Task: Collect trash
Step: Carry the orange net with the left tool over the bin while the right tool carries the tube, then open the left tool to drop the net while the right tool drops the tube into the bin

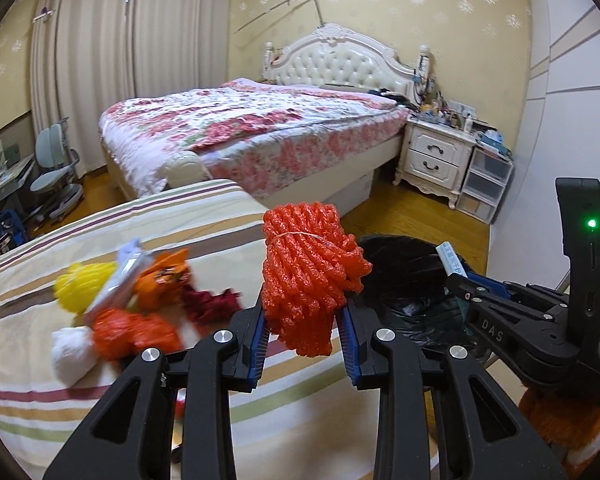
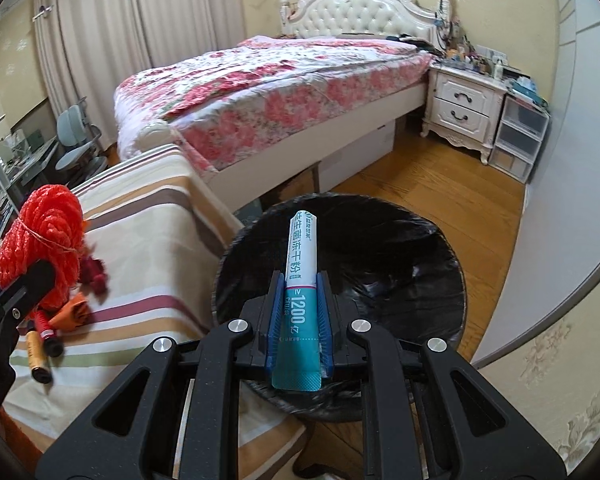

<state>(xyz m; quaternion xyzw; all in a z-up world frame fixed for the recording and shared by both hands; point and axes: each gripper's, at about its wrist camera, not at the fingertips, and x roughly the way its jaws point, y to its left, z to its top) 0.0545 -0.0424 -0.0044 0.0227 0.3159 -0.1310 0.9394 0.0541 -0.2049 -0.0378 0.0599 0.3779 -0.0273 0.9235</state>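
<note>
Left wrist view: left gripper (image 1: pixel 303 322) closed on an orange foam net bundle (image 1: pixel 306 276), blue pads pressed against its lower sides, bundle standing up between them and lifted clear of the striped bedcover (image 1: pixel 148 224). Held high, probably to carry it right toward the black-lined trash bin (image 1: pixel 404 280), which sat just right of the bed edge. More trash left on the cover to the near left: a yellow net (image 1: pixel 80 286), a white wad (image 1: pixel 70 354), orange wrappers (image 1: pixel 162 276), blurred. Right gripper (image 1: pixel 458 276) seen at the right, over the bin, a packet end in its tips.

Right wrist view: right gripper (image 2: pixel 300 316) clamped narrow on a teal-and-white sachet (image 2: pixel 301 280), gripped at its teal lower half, white end pointed far. Held directly above the open mouth of the bin (image 2: pixel 400 248), apparently so that a release would drop it straight in. At far left, the orange bundle (image 2: pixel 40 236) in the other gripper, above the striped cover (image 2: pixel 152 208); two batteries (image 2: pixel 40 354) and orange scraps on the cover beneath it.
</note>
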